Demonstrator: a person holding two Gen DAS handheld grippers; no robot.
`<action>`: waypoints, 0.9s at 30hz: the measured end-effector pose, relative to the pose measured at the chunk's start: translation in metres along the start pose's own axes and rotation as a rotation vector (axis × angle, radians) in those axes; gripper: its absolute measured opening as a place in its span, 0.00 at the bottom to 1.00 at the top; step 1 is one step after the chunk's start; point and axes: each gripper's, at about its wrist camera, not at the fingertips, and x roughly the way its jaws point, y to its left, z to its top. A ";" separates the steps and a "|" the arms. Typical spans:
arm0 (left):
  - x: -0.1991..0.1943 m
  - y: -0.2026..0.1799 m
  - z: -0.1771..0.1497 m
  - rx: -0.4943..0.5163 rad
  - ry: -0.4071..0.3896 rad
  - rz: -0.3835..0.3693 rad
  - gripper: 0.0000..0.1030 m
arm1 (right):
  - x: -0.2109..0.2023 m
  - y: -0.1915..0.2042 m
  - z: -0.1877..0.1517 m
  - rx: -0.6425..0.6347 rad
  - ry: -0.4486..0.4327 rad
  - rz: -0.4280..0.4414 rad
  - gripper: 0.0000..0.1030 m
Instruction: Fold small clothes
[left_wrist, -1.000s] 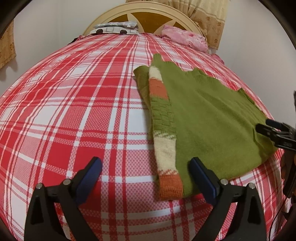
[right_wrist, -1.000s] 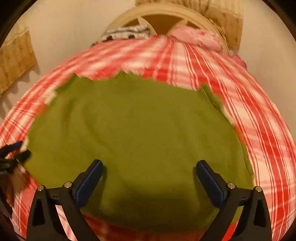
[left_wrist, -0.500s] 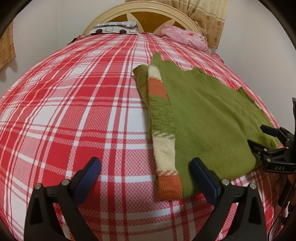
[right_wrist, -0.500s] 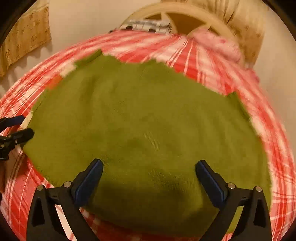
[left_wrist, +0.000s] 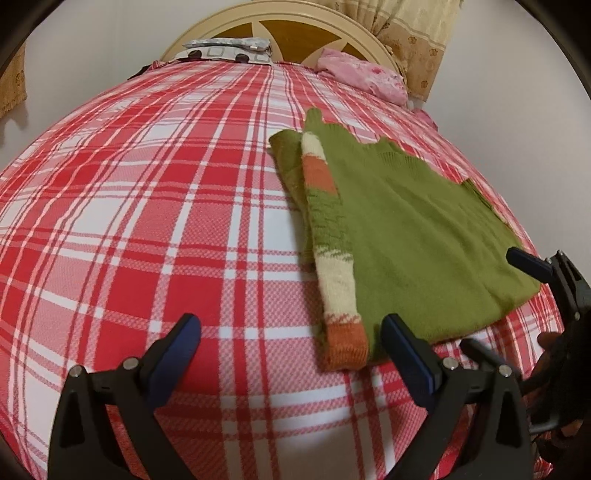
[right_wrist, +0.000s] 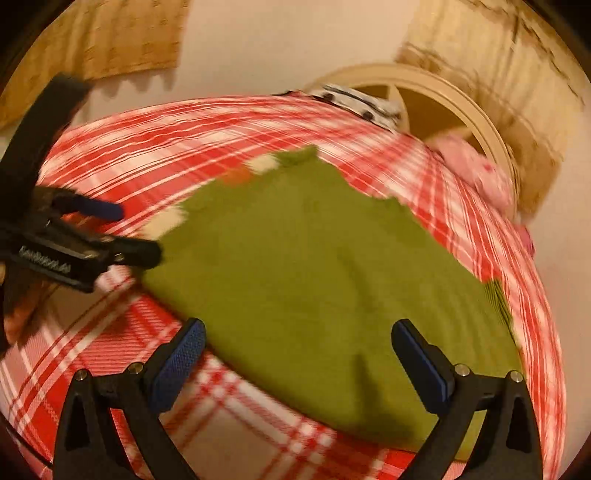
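Note:
A small green sweater (left_wrist: 413, 229) lies flat on the red plaid bed (left_wrist: 166, 206), with a striped cream-and-orange sleeve (left_wrist: 328, 236) folded along its left edge. My left gripper (left_wrist: 290, 328) hovers open at the sweater's near left corner, its right finger beside the orange cuff, holding nothing. My right gripper (left_wrist: 487, 299) comes in from the right at the near right hem. In the blurred right wrist view the right gripper (right_wrist: 298, 328) stands open over the near edge of the sweater (right_wrist: 314, 266), with nothing between its fingers. The left gripper (right_wrist: 129, 232) shows there at the left.
A cream headboard (left_wrist: 295, 26), a grey patterned pillow (left_wrist: 225, 48) and a pink cloth (left_wrist: 362, 74) sit at the far end of the bed. A curtain (left_wrist: 410, 33) hangs at the back right. A hand (left_wrist: 554, 354) holds the right gripper at the bed's right edge.
The right gripper has swung down toward the sweater's near right corner, closer to the left gripper, and its view has turned leftward. The left gripper has barely moved. The sweater lies as before.

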 end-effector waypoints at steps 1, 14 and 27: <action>-0.003 0.006 0.001 -0.010 -0.003 -0.007 0.98 | -0.002 0.007 0.000 -0.021 -0.009 -0.002 0.98; -0.019 0.069 0.031 -0.112 -0.073 -0.122 0.98 | 0.011 0.070 0.010 -0.239 -0.033 -0.004 0.76; 0.048 0.035 0.095 -0.096 0.001 -0.362 0.97 | 0.025 0.090 0.027 -0.267 -0.031 -0.025 0.52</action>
